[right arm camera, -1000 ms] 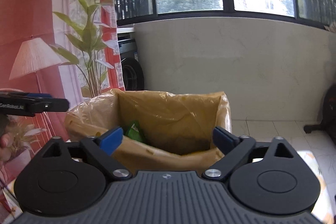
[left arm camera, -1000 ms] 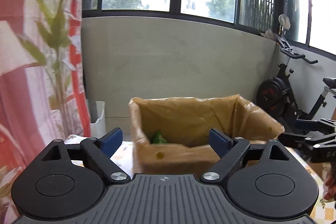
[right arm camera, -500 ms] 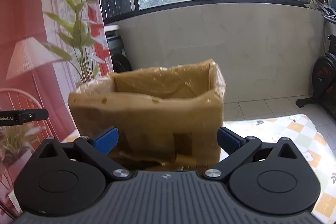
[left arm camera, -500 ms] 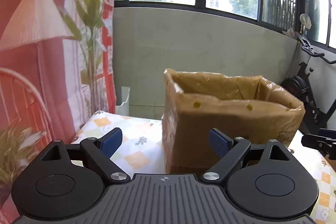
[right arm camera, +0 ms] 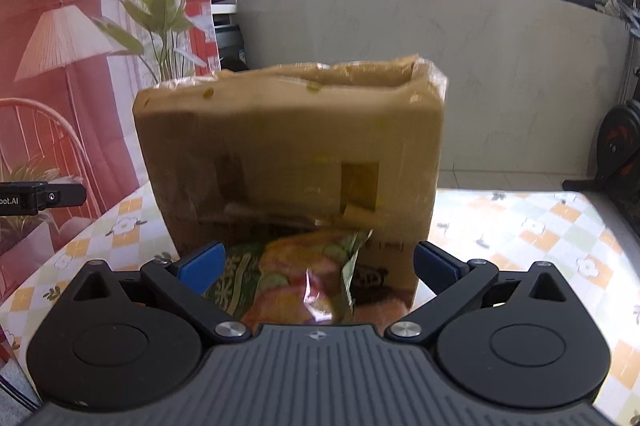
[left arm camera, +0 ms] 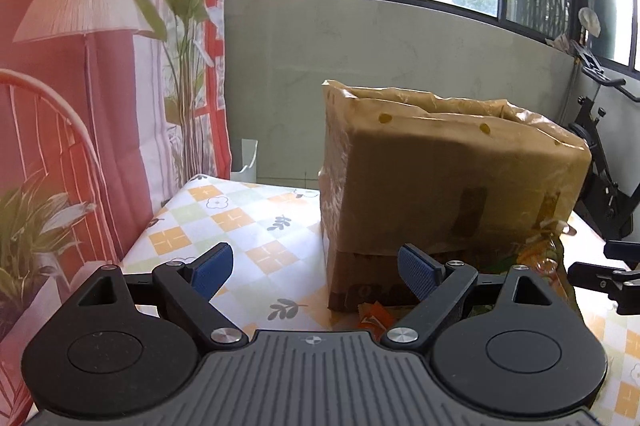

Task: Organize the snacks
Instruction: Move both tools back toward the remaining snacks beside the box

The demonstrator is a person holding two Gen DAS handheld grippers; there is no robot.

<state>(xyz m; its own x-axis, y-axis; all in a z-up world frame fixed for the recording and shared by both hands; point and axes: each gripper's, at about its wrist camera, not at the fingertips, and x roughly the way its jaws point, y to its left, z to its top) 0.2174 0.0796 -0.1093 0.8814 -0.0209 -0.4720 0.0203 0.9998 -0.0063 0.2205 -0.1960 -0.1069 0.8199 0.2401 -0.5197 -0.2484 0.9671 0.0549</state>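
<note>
A cardboard box lined with a yellow plastic bag (left arm camera: 448, 182) stands on the checked tablecloth; it also shows in the right wrist view (right arm camera: 288, 154). A green and orange snack packet (right arm camera: 296, 278) lies in front of the box, between the open fingers of my right gripper (right arm camera: 318, 264). Part of that packet shows in the left wrist view (left arm camera: 536, 258), with an orange wrapper (left arm camera: 374, 316) at the box's foot. My left gripper (left arm camera: 316, 266) is open and empty, low over the table, left of the box's front corner. The box's inside is hidden.
The checked tablecloth (left arm camera: 240, 222) runs to a left edge beside a printed curtain (left arm camera: 80, 106). An exercise bike (left arm camera: 604, 162) stands at the right. A low wall and windows are behind. The right gripper's tips (left arm camera: 608, 274) show at the left view's right edge.
Both grippers have dropped from above the box's opening to table height in front of it. The box's inside has gone out of view, and a snack packet now lies between the right fingers.
</note>
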